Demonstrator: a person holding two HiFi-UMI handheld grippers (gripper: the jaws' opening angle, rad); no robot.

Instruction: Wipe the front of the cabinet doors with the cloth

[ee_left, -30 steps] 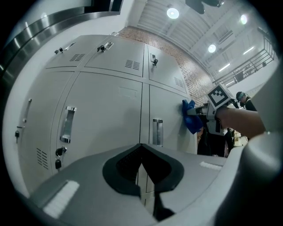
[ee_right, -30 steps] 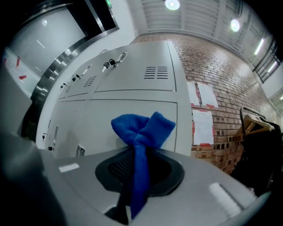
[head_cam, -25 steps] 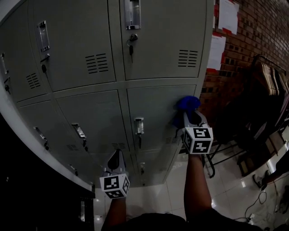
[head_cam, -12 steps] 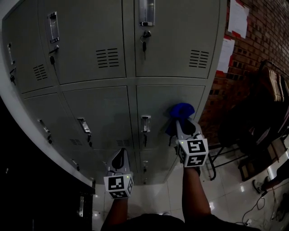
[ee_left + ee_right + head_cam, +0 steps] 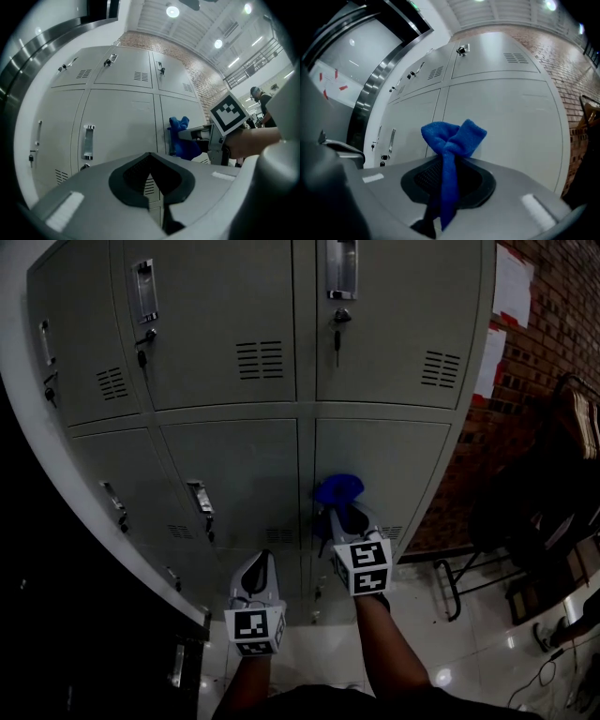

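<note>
Clamping a blue cloth [image 5: 452, 136]: right gripper [image 5: 446, 163] is closed on it, with a strip pinched between the jaws and the bunched end sticking out past the tips. A loose tail hangs back down over the jaws.

Head view puts the bunched end against the cabinet doors [image 5: 234, 465], on the middle-row right-hand door [image 5: 394, 465]. It sits close to that door's left edge, by the seam with the centre column. Left gripper view shows the cloth right at that door's recessed handle [image 5: 170, 140]. Contact looks likely, but I can't confirm it.

Left gripper [image 5: 150, 157]: jaws together, nothing held. It sits lower and to the left of the right one, pointing at the centre-column door and clear of the surface. Arms are roughly parallel, grippers near each other but not touching.

Cabinet is a grey locker bank, three columns visible, with vents and keyed handles on each door. Keys hang in the top-row locks [image 5: 337, 338].

Brick wall [image 5: 525, 390] is to the right of the bank, with paper sheets [image 5: 512, 282] stuck on it. Glossy tiled floor [image 5: 469, 652] is below, with dark chair frames [image 5: 469, 568] standing at the right.
</note>
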